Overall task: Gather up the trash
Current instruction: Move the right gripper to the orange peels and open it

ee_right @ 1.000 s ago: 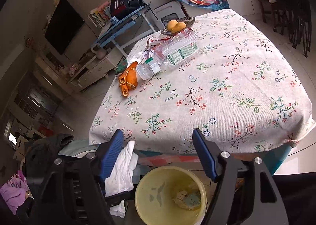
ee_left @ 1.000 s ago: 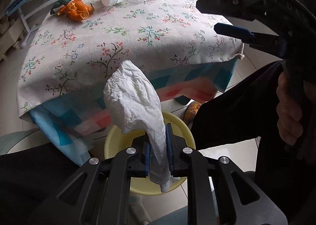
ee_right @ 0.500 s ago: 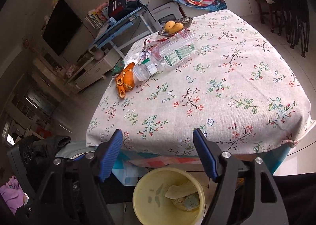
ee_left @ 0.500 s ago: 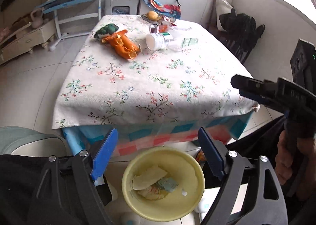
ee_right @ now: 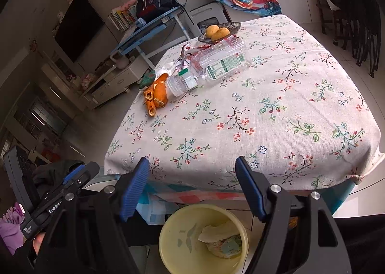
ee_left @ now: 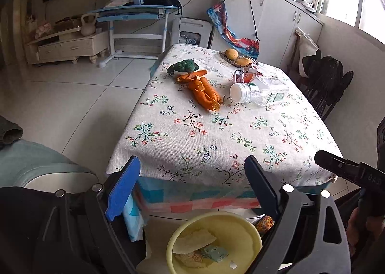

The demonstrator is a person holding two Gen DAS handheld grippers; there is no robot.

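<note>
My left gripper [ee_left: 192,160] hangs over the yellow bin [ee_left: 243,235], in front of the table's near edge. Its jaws are opening and nothing is between them. A crumpled white tissue [ee_left: 195,240] lies in the bin on other scraps. My right gripper [ee_right: 192,160] is open and empty above the same bin [ee_right: 182,233]. On the flowered tablecloth [ee_left: 216,139], at the far side, lie orange peel [ee_left: 204,93], a clear plastic bottle [ee_left: 259,92] on its side, a green wrapper [ee_left: 182,67] and a torn carton [ee_left: 245,75].
A dish of fruit [ee_left: 234,56] stands at the table's far edge. A dark chair with clothes [ee_left: 322,81] is at the right of the table. A blue desk [ee_left: 134,14] and a low cabinet [ee_left: 65,45] stand beyond open floor on the left.
The left gripper opened and let go of the white tissue, which now lies in the bin. It then rose and tilted up toward the table. The right gripper stayed put.
</note>
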